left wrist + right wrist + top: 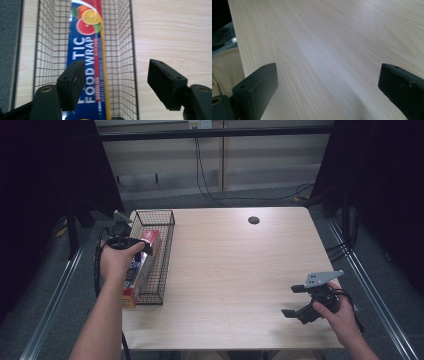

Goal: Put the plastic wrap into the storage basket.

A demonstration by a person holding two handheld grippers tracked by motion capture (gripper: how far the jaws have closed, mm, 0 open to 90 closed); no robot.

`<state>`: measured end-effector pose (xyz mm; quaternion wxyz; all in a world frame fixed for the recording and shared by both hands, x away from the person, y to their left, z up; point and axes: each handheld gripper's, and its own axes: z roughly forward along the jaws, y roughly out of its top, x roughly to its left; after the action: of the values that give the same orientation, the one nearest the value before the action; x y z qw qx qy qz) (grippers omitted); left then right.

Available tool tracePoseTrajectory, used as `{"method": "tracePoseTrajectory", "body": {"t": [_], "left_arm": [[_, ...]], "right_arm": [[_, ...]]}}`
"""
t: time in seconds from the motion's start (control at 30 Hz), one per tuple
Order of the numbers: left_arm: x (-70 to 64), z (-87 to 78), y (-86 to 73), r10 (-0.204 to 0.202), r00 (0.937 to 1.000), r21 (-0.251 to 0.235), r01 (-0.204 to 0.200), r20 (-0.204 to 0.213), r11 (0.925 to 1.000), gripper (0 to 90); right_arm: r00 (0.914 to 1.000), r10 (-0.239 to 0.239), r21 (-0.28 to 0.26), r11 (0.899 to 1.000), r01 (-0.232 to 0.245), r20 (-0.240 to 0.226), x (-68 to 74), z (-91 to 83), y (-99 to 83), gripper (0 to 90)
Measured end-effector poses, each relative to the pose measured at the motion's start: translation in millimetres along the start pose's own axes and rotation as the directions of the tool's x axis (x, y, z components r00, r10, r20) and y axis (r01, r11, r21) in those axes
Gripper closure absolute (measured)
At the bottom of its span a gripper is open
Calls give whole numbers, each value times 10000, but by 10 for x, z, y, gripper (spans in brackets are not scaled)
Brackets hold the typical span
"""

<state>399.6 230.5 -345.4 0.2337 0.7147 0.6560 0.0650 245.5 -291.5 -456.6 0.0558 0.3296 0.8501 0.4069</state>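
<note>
A long box of plastic food wrap (86, 62), blue and red with citrus pictures, lies lengthwise in a black wire basket (125, 50). The basket (167, 245) stands along the table's left edge, and the box (149, 240) shows inside it. My left gripper (144, 248) hovers over the basket's middle. Seen from the left gripper view, my left gripper (118, 85) is open above the box, with nothing between its fingers. My right gripper (292, 301) rests open near the table's front right. Bare wood lies under my right gripper (327, 90).
The light wooden table (235, 265) has a dark cable hole (253, 220) near its back edge. Cables (205, 185) hang behind the table. Dark curtains stand at both sides. The table's near edge (237, 52) is close to the right gripper.
</note>
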Motion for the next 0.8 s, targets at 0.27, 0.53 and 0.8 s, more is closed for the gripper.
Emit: {"method": "tracePoseTrajectory", "body": {"t": [0.27,0.53,0.8], "left_arm": [[-163,14,-35,392,9980,-318,-377,494,9988,281],[-288,55,-75,826,9926,-410,-792,888,9960,257],[-421,108,-127,1200,9853,-457,-1153,1215,9923,232]], "right_arm": [[10000,4,-2,10000,-4,-1,-6,7,1,27],[10000,-51,46,10000,51,12,1,14,8,27],[10000,-44,38,10000,45,-33,4,14,7,27]]}}
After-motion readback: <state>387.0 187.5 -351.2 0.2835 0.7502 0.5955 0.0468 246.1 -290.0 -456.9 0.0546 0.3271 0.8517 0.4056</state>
